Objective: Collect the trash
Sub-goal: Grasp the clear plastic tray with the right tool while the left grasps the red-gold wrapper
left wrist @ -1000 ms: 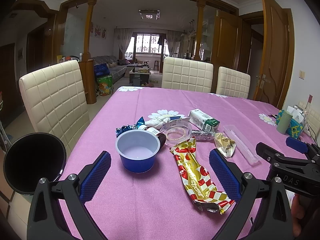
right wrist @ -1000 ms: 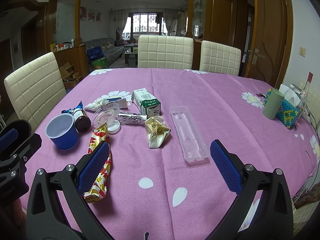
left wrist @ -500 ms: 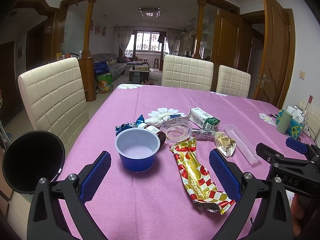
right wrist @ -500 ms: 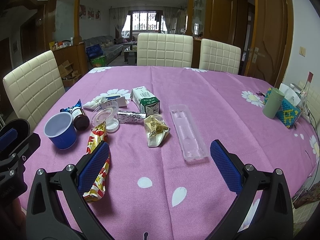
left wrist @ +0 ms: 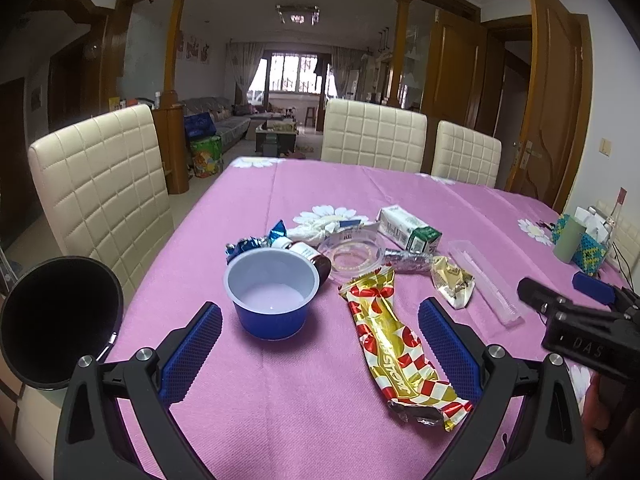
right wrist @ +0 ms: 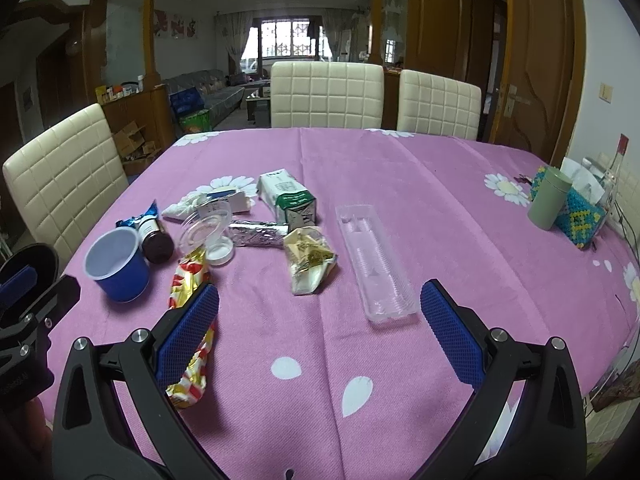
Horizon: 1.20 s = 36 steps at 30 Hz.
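Note:
Trash lies scattered on a purple tablecloth (left wrist: 280, 420). A blue cup (left wrist: 272, 292) stands just ahead of my left gripper (left wrist: 320, 344), which is open and holds nothing. A red-and-gold wrapper (left wrist: 396, 344) lies to the cup's right. Behind them are a brown bottle (left wrist: 312, 254), a clear lid (left wrist: 352, 256), a foil stick (left wrist: 408, 260), a milk carton (left wrist: 408, 228) and a crumpled gold packet (left wrist: 452, 282). My right gripper (right wrist: 320, 324) is open over bare cloth, short of the gold packet (right wrist: 308, 260) and a clear plastic tray (right wrist: 374, 268). The blue cup (right wrist: 118, 266) is at its far left.
A black bin (left wrist: 56, 320) stands off the table's left edge beside a cream chair (left wrist: 100, 188). Two more cream chairs (right wrist: 326, 94) are at the far side. A green tumbler (right wrist: 548, 198) and a beaded box (right wrist: 582, 220) sit at the right edge.
Both grippers have drifted slightly; the view has shifted a little, and the trash has not moved. Both stay open.

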### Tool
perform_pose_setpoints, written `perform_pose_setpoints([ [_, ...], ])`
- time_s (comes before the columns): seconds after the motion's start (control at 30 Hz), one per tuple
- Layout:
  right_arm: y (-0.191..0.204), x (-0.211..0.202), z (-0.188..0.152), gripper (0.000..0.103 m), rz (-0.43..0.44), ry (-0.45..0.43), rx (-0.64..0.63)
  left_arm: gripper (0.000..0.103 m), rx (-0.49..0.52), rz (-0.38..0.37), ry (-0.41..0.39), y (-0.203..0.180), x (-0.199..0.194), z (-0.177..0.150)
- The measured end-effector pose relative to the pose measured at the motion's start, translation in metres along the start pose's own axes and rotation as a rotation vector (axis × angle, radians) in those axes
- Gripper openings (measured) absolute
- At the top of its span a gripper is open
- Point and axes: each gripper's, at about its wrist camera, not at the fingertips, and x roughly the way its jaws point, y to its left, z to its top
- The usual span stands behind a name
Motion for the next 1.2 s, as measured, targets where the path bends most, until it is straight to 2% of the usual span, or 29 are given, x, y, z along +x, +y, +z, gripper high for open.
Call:
perform_pose_setpoints([
  [0.13,-0.01,0.016,-0.001,0.099,-0.059,0.008,0.015,0.096,-0.005,-0.059,0.103,0.003,0.025,0.006],
  [0.27,-0.018,0.028,-0.004,0.099,-0.068,0.043,0.023,0.096,0.021,-0.102,0.144,-0.006,0.037,0.003],
  [0.4,-0.021,0.027,-0.007,0.099,-0.084,0.031,0.014,0.096,0.062,-0.148,0.205,-0.025,0.051,0.0],
  [0.53,-0.031,0.035,-0.01,0.099,-0.098,0.042,0.024,0.096,0.106,-0.172,0.325,-0.045,0.077,-0.01],
  [0.67,-0.037,0.053,-0.013,0.099,-0.05,0.104,0.016,0.096,0.07,-0.144,0.412,-0.044,0.097,-0.018],
  [0.77,-0.04,0.066,-0.017,0.099,-0.05,0.128,0.002,0.096,0.078,-0.138,0.408,-0.048,0.102,-0.021],
  [0.83,-0.047,0.08,-0.018,0.097,-0.028,0.177,0.023,0.096,0.106,-0.117,0.409,-0.053,0.103,-0.023],
  [0.87,-0.049,0.084,-0.018,0.094,-0.022,0.192,0.032,0.096,0.116,-0.111,0.408,-0.055,0.103,-0.024],
  [0.9,-0.052,0.091,-0.019,0.086,-0.016,0.219,0.043,0.094,0.121,-0.112,0.406,-0.056,0.103,-0.025],
  [0.93,-0.053,0.094,-0.019,0.078,-0.012,0.23,0.046,0.092,0.123,-0.112,0.405,-0.054,0.102,-0.022],
  [0.97,-0.055,0.099,-0.02,0.073,-0.004,0.248,0.05,0.083,0.126,-0.106,0.399,-0.054,0.103,-0.022],
  [1.0,-0.056,0.104,-0.021,0.062,0.005,0.267,0.055,0.074,0.133,-0.094,0.391,-0.055,0.102,-0.021],
  [1.03,-0.057,0.109,-0.022,0.054,0.02,0.287,0.065,0.069,0.138,-0.088,0.389,-0.055,0.102,-0.02],
  [1.07,-0.057,0.11,-0.023,0.054,0.029,0.287,0.073,0.057,0.144,-0.082,0.385,-0.055,0.102,-0.019],
  [1.13,-0.051,0.107,-0.025,0.051,0.031,0.26,0.06,0.046,0.149,-0.089,0.379,-0.056,0.1,-0.019],
  [1.2,-0.044,0.1,-0.026,0.05,0.043,0.234,0.049,0.026,0.145,-0.102,0.361,-0.055,0.096,-0.018],
])
